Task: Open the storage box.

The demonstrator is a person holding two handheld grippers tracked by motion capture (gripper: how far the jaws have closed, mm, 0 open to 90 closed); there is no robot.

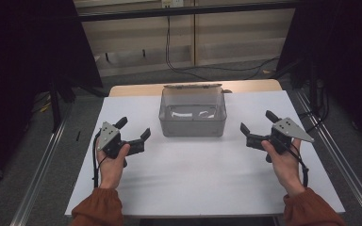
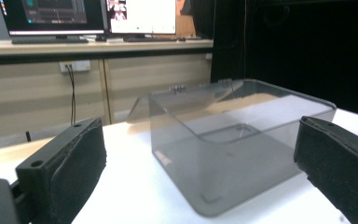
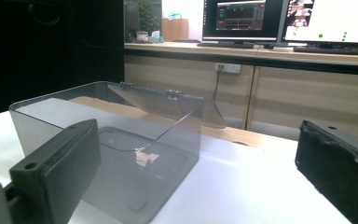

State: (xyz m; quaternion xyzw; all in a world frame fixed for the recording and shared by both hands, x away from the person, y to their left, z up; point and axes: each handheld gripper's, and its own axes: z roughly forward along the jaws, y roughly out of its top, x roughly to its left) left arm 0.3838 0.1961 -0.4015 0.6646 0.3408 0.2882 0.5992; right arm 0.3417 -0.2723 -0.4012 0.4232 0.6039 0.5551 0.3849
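We had the left tongs (image 1: 134, 134) and right tongs (image 1: 253, 132) both spread wide apart, gripping nothing, held just above the worktop (image 1: 193, 165). The clear box (image 1: 193, 115) sat between and slightly ahead of them, touching neither, its hinged lid (image 1: 193, 86) open at the far side.

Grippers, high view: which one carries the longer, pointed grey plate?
The right gripper: its grey plate tapers to a long point toward the table's right edge. The left gripper has a shorter, blunter plate.
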